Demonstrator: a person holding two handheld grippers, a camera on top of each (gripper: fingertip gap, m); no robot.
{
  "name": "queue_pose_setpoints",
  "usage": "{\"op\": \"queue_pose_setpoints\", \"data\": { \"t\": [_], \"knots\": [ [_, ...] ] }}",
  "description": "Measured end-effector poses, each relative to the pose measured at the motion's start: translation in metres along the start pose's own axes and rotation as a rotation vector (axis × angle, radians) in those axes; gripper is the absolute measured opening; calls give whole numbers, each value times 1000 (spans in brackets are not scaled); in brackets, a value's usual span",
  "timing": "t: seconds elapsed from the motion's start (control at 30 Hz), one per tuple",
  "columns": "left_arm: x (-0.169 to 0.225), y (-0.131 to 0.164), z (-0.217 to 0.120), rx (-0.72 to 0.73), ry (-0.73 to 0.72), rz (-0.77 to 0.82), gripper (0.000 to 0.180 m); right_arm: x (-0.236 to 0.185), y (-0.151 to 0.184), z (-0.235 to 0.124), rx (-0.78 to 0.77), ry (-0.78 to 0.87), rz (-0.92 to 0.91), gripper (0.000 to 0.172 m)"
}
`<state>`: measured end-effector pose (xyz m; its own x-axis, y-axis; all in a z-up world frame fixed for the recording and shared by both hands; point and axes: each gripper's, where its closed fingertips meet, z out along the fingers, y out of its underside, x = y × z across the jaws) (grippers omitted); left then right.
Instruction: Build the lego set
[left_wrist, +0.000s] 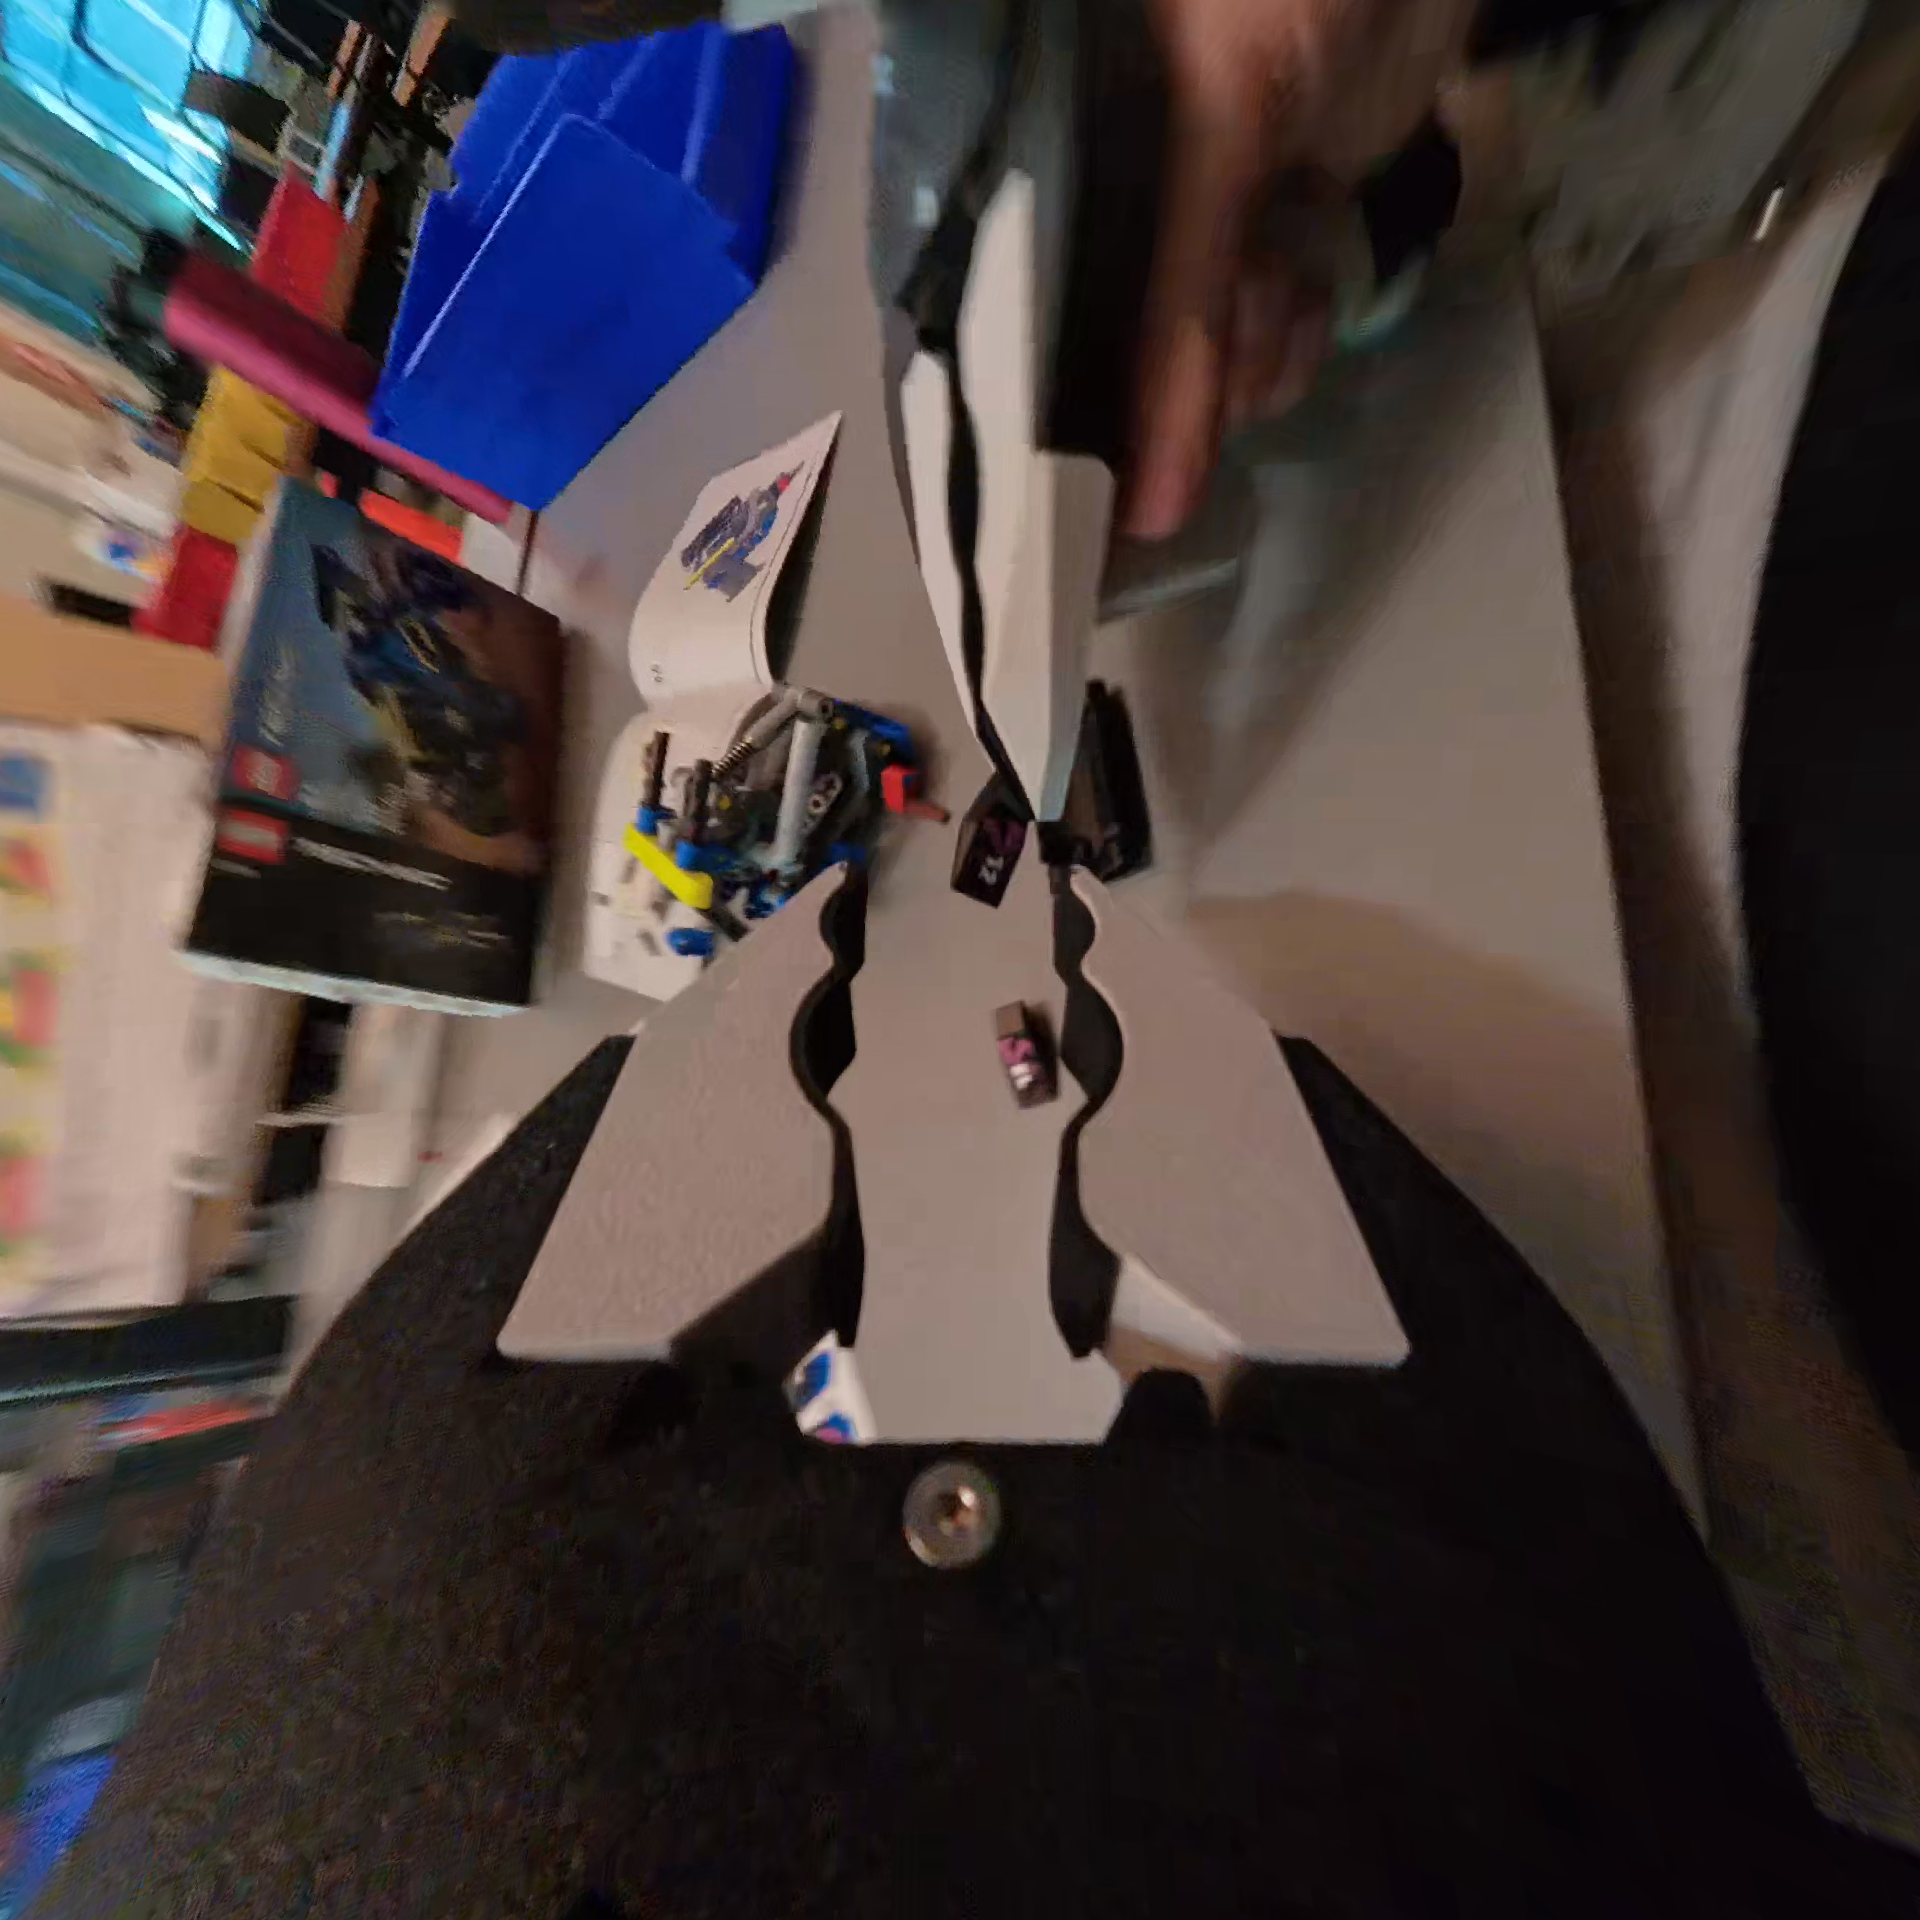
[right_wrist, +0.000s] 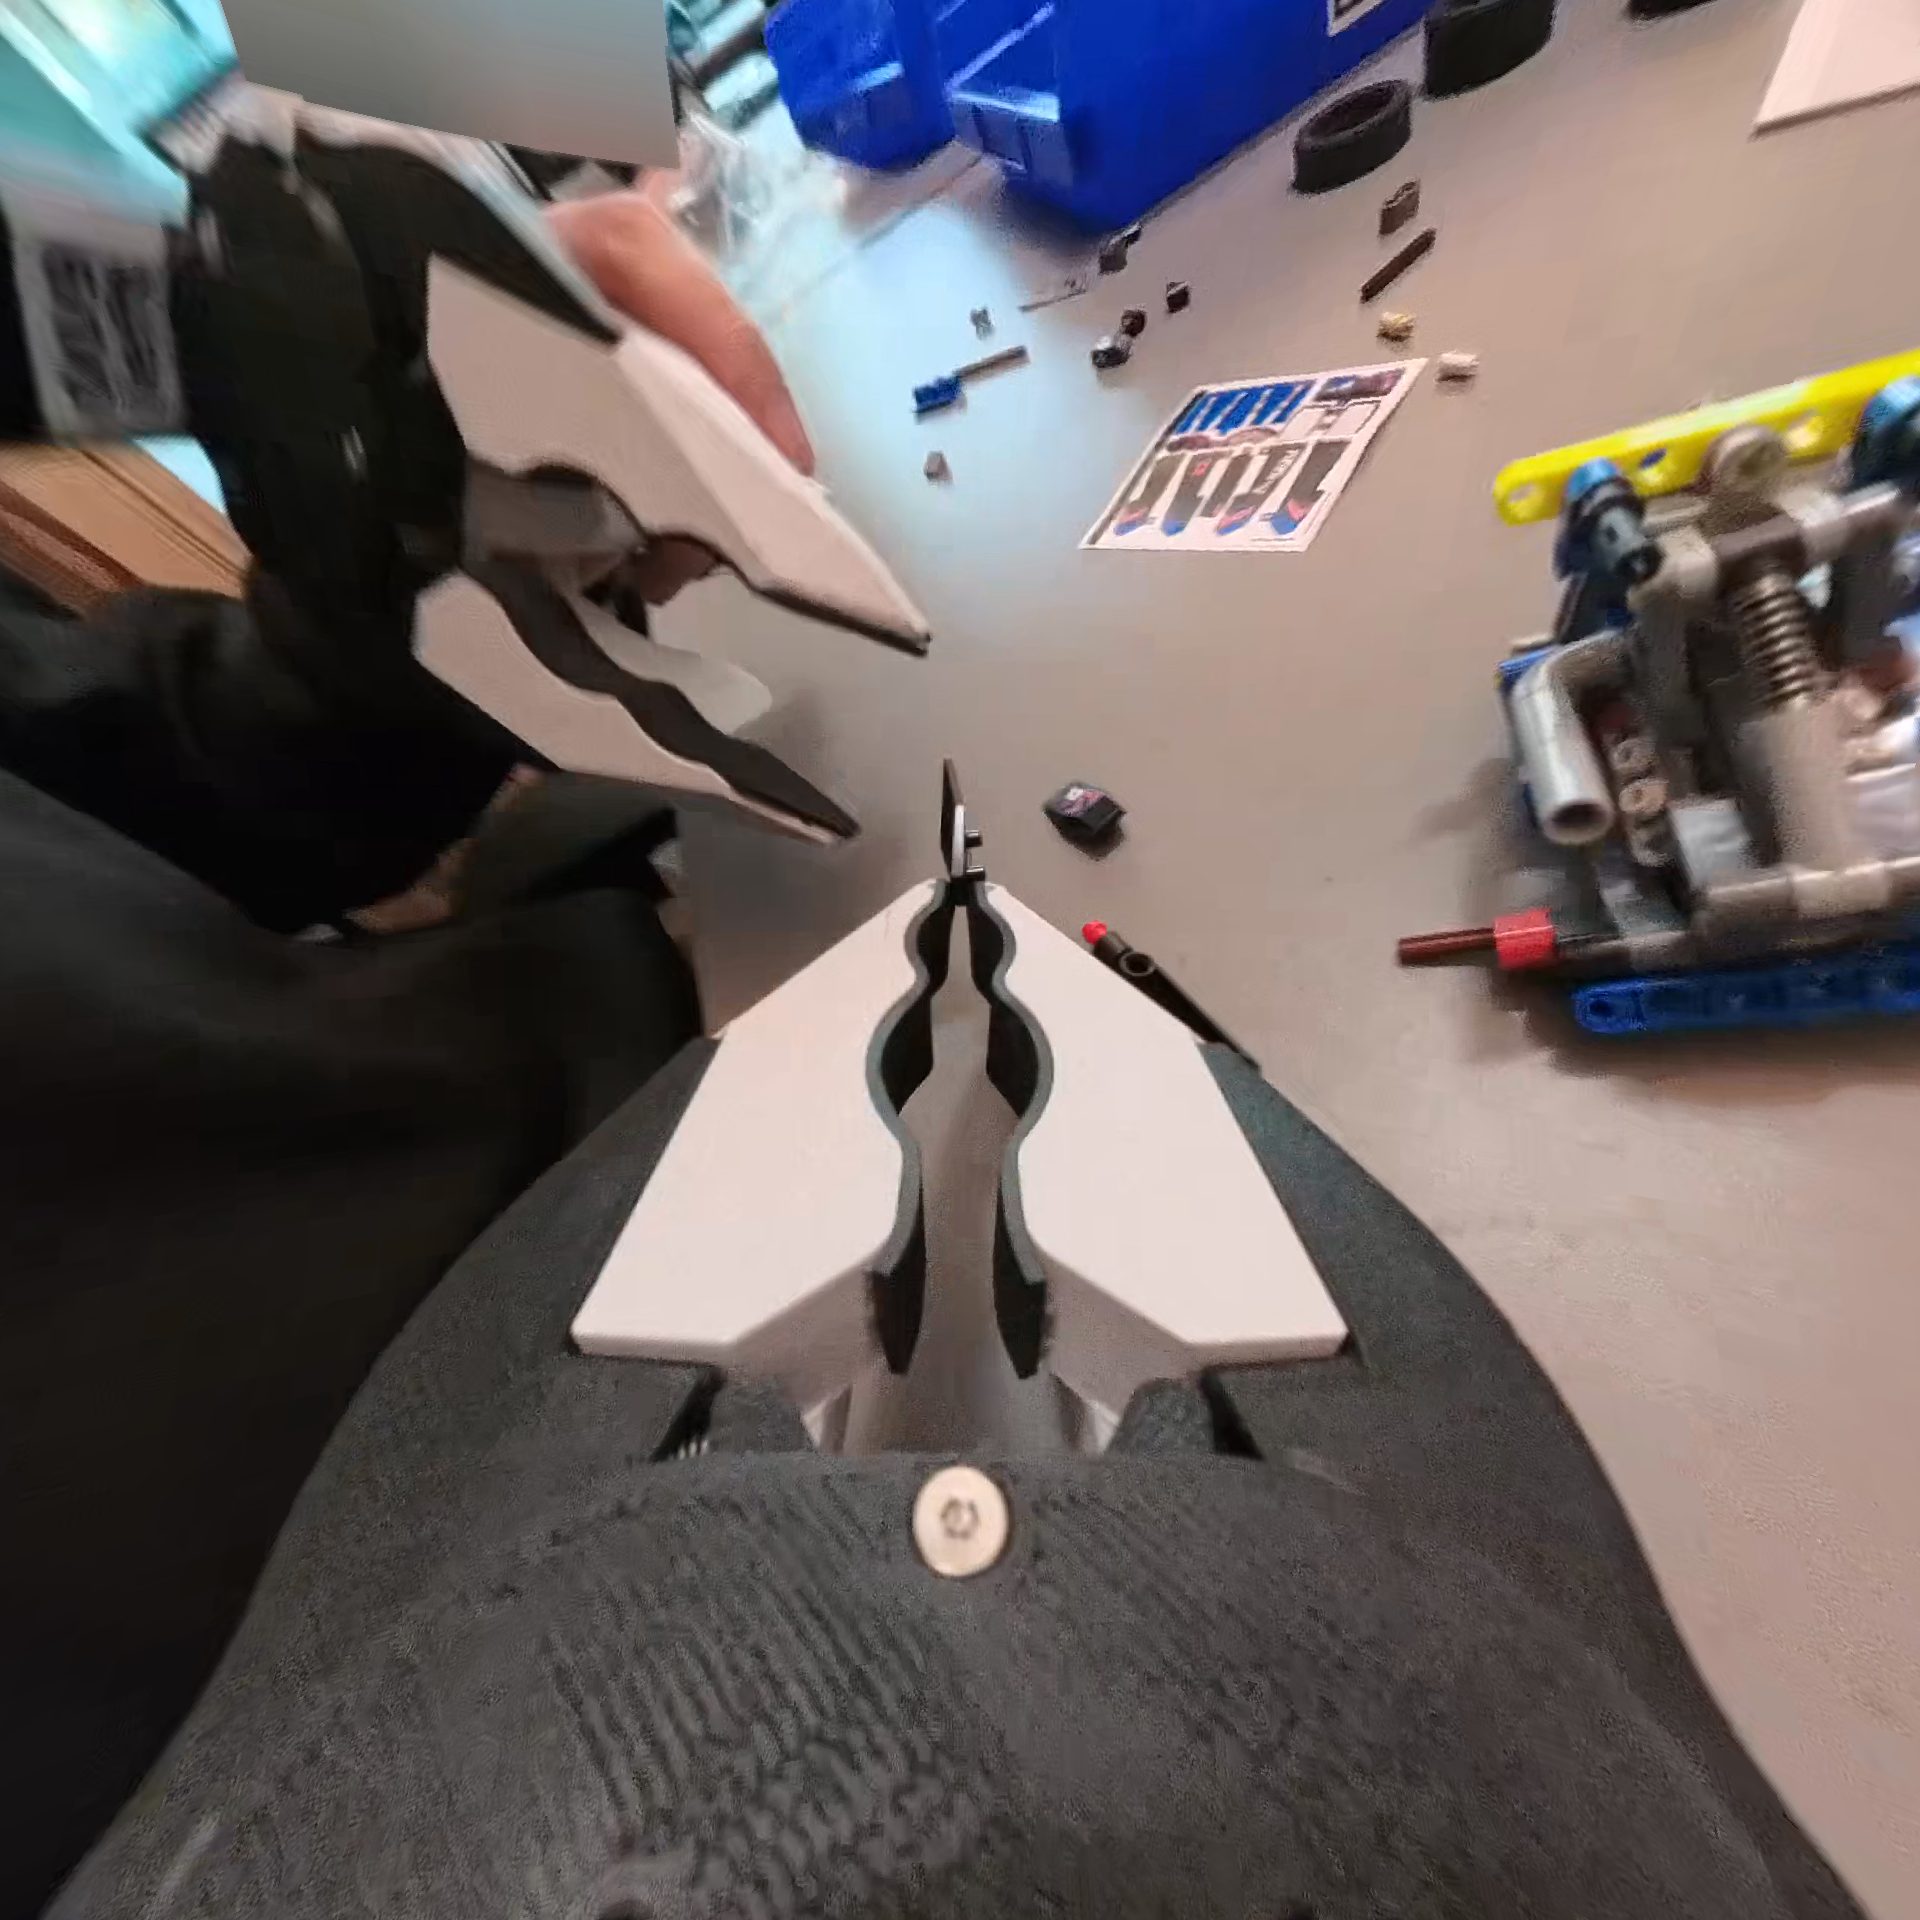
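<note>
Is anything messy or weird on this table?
Yes. Tiny building pieces lie scattered loose across the table, and one small dark piece lies alone near the half-built toy model. The sticker sheet lies crooked.

1. Your left gripper (left_wrist: 956, 894) has two pale grey, wedge-shaped fingers (left_wrist: 707, 1122) with wavy black inner pads.
2. Its body is rough black plastic, with one round silver screw (left_wrist: 951, 1512) at 6 o'clock.
3. Your right gripper (right_wrist: 958, 885) is the same build: pale fingers (right_wrist: 1143, 1164), black wavy pads, dark speckled body, silver screw (right_wrist: 961, 1522).
4. You wear a black sleeve (right_wrist: 260, 1091) at 9 o'clock.
</note>
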<state>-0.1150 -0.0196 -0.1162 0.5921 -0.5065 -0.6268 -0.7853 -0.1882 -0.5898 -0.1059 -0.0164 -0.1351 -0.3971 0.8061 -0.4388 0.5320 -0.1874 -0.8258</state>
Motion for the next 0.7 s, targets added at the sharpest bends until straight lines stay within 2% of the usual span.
{"op": "queue_pose_setpoints", "data": {
  "t": [0.07, 0.17, 0.23, 0.33, 0.4, 0.53, 0.7],
  "knots": [
    [1, -2, 5, -51, -44, 135, 34, -7, 2, -1, -3, -72, 80, 0],
    [8, -5, 14, -80, -40, 215, 31, -11, -2, -1, 25, -112, 127, 0],
    [8, -7, 15, -95, -61, 287, 14, -7, -1, -2, 20, -84, 130, 0],
    [7, -6, 18, -137, -82, 309, 0, -5, -4, -6, 42, -74, 140, 0],
    [9, -5, 20, -145, -90, 331, 0, -4, -1, -6, 19, -64, 134, 0],
    [12, -3, 24, -163, -98, 405, 20, -4, 7, -4, -30, -65, 128, 0],
    [13, -2, 28, -187, -81, 433, 22, -5, 11, -3, -68, -59, 112, 0]
  ]
}}
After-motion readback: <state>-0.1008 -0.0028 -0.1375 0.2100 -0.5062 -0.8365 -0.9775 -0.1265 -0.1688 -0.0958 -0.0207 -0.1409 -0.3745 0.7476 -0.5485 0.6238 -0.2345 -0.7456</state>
